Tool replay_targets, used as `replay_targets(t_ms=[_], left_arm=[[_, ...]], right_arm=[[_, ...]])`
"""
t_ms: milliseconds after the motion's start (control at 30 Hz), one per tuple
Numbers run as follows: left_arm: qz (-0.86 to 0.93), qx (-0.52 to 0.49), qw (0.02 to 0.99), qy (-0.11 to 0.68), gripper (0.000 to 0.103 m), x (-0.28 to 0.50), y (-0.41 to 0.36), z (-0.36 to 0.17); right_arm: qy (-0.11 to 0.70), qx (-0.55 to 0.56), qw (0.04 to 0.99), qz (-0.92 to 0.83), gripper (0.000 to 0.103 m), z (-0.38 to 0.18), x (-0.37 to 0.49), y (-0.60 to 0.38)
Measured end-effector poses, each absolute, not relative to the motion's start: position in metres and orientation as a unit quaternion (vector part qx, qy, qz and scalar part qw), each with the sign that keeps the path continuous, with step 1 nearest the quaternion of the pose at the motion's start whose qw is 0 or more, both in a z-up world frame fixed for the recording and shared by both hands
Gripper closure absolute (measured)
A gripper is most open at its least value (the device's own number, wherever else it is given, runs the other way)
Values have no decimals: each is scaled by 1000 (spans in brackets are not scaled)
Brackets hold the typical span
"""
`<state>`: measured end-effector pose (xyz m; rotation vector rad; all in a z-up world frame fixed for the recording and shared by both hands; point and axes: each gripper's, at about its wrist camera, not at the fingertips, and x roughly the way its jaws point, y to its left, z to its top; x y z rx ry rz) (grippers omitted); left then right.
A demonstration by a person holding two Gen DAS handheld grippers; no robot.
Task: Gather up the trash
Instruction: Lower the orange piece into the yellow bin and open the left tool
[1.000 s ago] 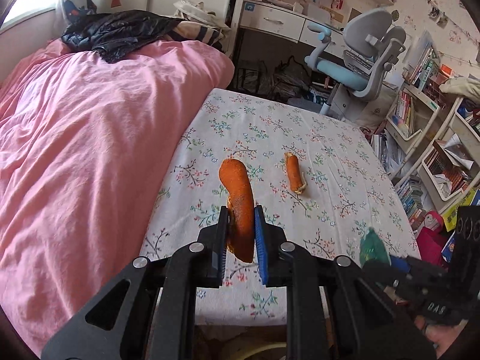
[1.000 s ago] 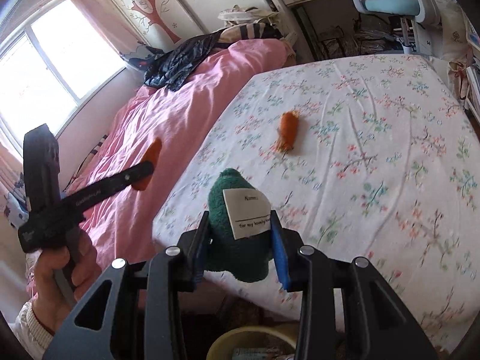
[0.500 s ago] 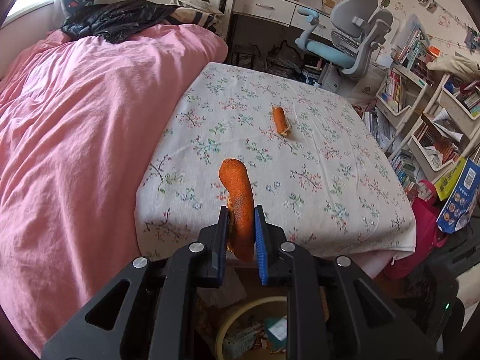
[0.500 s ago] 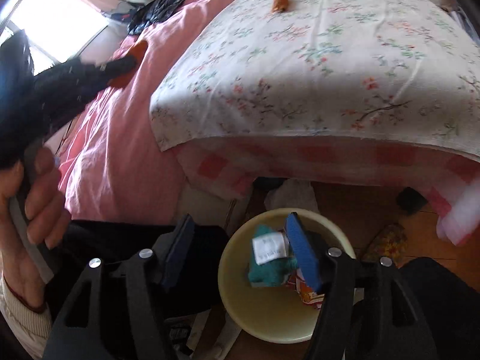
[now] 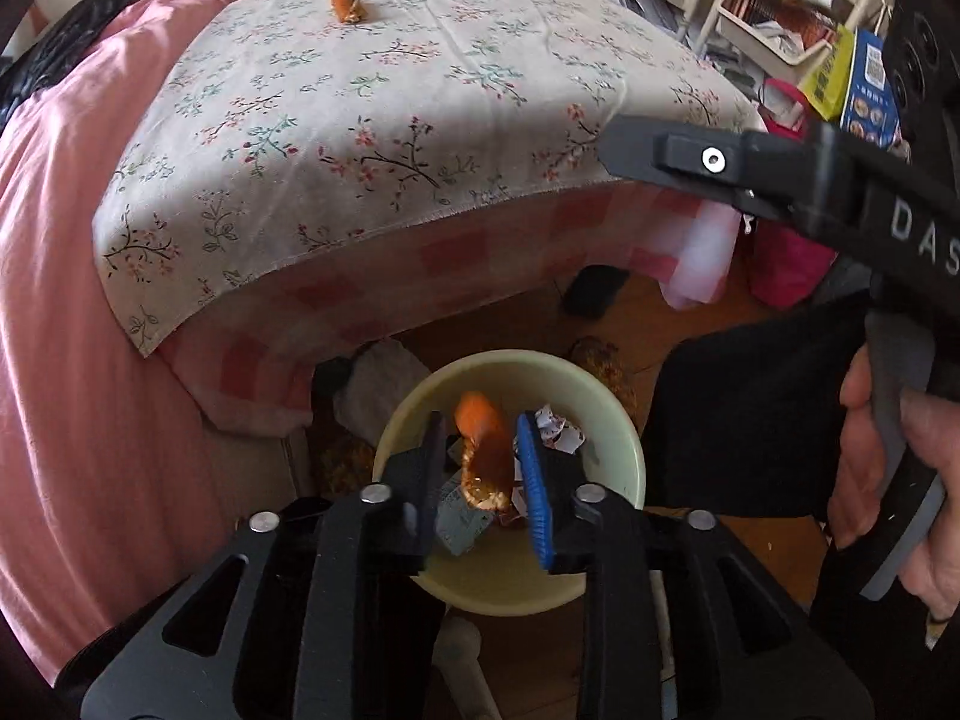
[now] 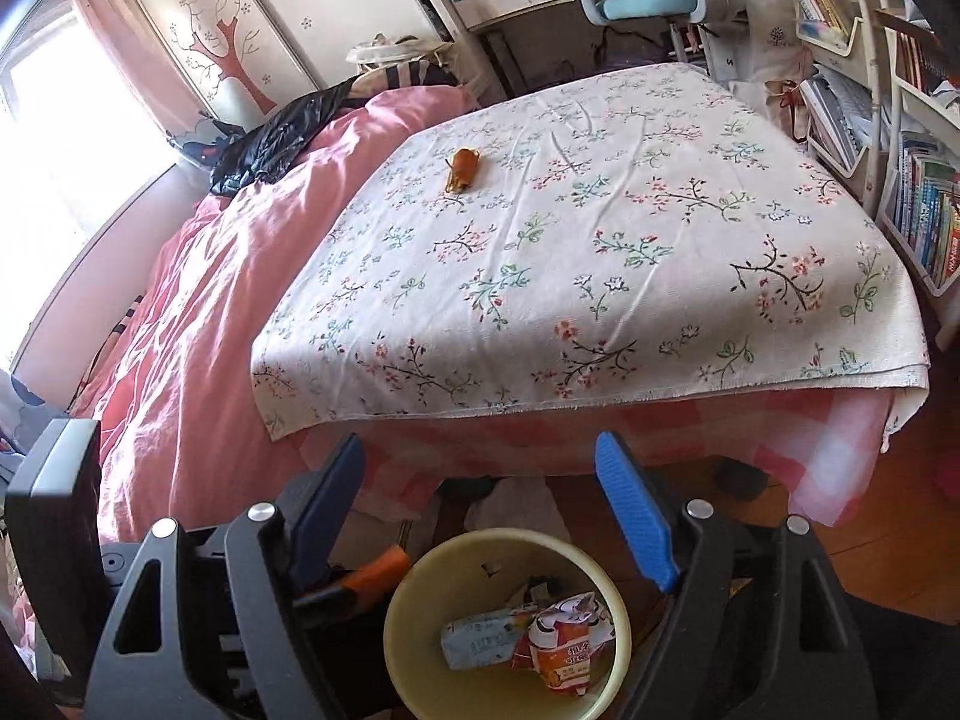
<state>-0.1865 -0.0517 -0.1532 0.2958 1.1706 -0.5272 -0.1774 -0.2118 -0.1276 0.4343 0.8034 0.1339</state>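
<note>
Orange peel (image 5: 483,450) over trash bin (image 5: 606,420)

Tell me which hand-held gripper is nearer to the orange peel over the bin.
Left. The left hand-held gripper has the orange peel between its opening jaws; the right hand-held gripper is beside it, empty.

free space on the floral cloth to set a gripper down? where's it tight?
The floral cloth is bare nearly everywhere: its whole near half up to the front hem and the side toward the bookshelves. One orange wrapper lies near the far edge beside the pink duvet. Tight: below the hem, around the yellow bin, where both grippers crowd.
</note>
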Motion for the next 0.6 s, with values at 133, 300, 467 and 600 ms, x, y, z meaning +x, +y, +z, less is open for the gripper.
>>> replay_targets(t_ms=[133, 300, 467, 600], left_arm=[[-232, 131, 814, 516, 32, -189, -46, -140], [-205, 82, 836, 503, 27, -178, -29, -129], [-162, 35, 878, 450, 17, -164, -9, -101], [-124, -10, 902, 415, 12, -145, 16, -76]], right_arm=[[382, 209, 899, 55, 24, -128, -180, -215], [385, 210, 897, 50, 23, -130, -181, -218], [387, 203, 898, 54, 23, -132, -181, -214], [394, 196, 896, 57, 23, -135, -178, -210]])
